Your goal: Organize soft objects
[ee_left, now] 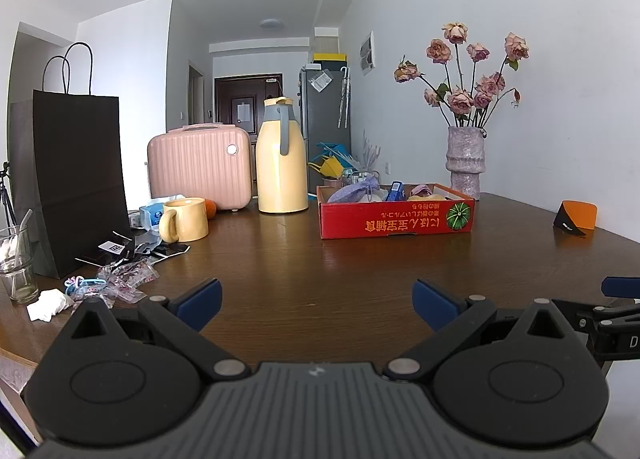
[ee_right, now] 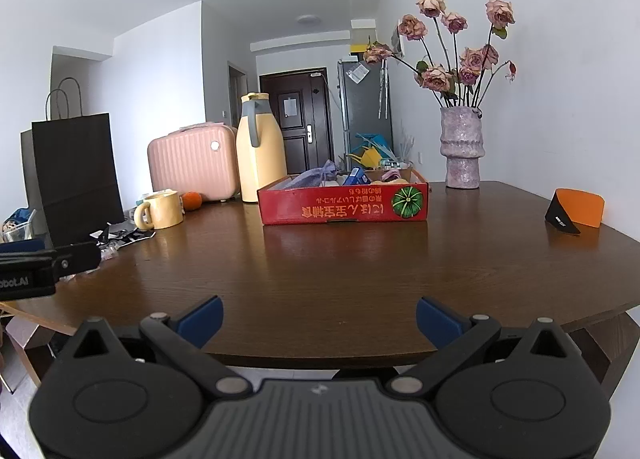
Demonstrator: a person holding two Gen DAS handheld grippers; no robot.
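At the far left of the wooden table (ee_left: 320, 271), beside the black paper bag (ee_left: 76, 179), a loose scatter lies untouched: a crumpled white tissue (ee_left: 48, 304), some coloured hair ties (ee_left: 82, 285) and small clear packets (ee_left: 128, 279). These look like the soft items still waiting to be sorted, though the fisheye edge makes their material hard to judge.

Further right stand a yellow mug (ee_left: 185, 219), a pink case (ee_left: 200, 165) and a yellow thermos jug (ee_left: 281, 163), none of them part of the job.

The left gripper (ee_left: 316, 301) hovers low over the near table edge with its blue-tipped fingers spread wide and nothing between them. The right gripper (ee_right: 318, 319) sits alongside it, likewise spread and empty, just short of the table's front edge.

Right of centre is the red cardboard box (ee_left: 396, 219), already holding a purple cloth pouch (ee_left: 354, 191) and several other small things. It is probably the collecting place.

At the far right are the vase of dried roses (ee_left: 466, 161) and an orange and black folded item (ee_left: 576, 219), lying well apart from everything else.

Judged from this, the work is barely begun or between picks: some things are boxed, and the left-hand scatter remains.
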